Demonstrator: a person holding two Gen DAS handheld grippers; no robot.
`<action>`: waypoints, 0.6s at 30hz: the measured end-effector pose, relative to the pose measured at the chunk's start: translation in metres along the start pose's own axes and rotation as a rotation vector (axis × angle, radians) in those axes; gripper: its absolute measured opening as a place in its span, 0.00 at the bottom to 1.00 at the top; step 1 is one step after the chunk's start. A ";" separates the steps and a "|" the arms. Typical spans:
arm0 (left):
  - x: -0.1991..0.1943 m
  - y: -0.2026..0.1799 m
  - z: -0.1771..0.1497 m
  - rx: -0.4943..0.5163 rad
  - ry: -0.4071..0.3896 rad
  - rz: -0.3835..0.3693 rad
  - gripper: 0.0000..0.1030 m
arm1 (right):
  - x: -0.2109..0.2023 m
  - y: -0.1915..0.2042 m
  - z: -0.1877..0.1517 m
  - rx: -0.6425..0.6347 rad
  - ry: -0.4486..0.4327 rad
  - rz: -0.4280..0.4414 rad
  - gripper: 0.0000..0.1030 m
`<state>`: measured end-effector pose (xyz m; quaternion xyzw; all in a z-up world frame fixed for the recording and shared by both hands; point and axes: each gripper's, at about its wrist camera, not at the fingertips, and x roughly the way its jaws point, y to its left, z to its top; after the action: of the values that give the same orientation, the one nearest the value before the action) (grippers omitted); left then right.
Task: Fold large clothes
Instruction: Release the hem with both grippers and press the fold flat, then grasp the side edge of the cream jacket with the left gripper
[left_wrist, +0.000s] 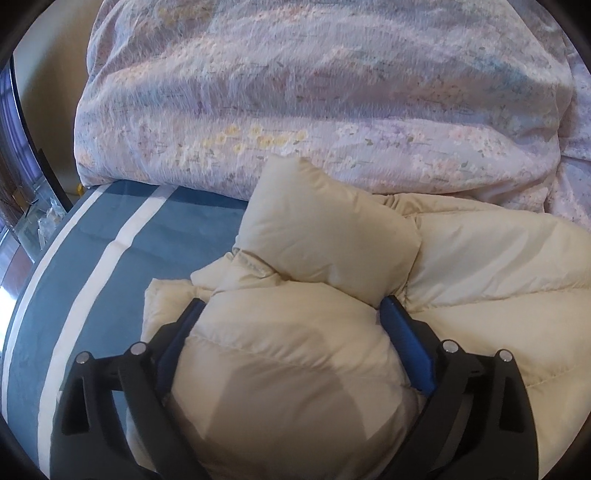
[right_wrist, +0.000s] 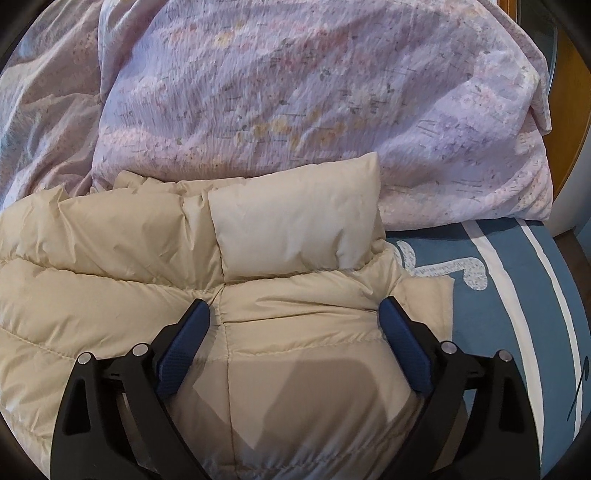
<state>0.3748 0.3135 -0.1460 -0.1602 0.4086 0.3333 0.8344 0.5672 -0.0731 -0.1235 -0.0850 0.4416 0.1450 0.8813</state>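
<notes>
A cream puffy down jacket (left_wrist: 461, 266) lies on a bed with a blue sheet; it also shows in the right wrist view (right_wrist: 110, 251). A sleeve end (left_wrist: 325, 236) is folded inward over the body on the left side, and another (right_wrist: 295, 225) on the right side. My left gripper (left_wrist: 291, 310) is open wide, and a bulging fold of the jacket's left part fills the space between its blue pads (left_wrist: 406, 343). My right gripper (right_wrist: 295, 310) is open wide over the jacket's right part, its blue pads (right_wrist: 184, 350) resting on the fabric.
A bulky lilac floral duvet (left_wrist: 314, 92) is heaped behind the jacket across the bed, also in the right wrist view (right_wrist: 314, 103). The blue sheet with white stripes (left_wrist: 110, 240) shows to the left and to the right (right_wrist: 517, 295). The bed edge and floor lie at far left.
</notes>
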 end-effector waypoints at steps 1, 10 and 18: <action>0.001 0.000 0.000 0.000 0.002 0.001 0.92 | 0.001 -0.001 -0.001 0.000 0.001 0.000 0.92; 0.005 -0.007 0.001 0.007 0.019 0.019 0.95 | 0.002 0.004 0.001 0.001 0.009 0.000 0.93; 0.004 -0.010 0.000 -0.001 0.031 0.020 0.97 | 0.005 0.002 0.001 0.001 0.002 0.000 0.94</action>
<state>0.3838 0.3080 -0.1494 -0.1617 0.4231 0.3390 0.8246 0.5702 -0.0695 -0.1268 -0.0848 0.4427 0.1447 0.8808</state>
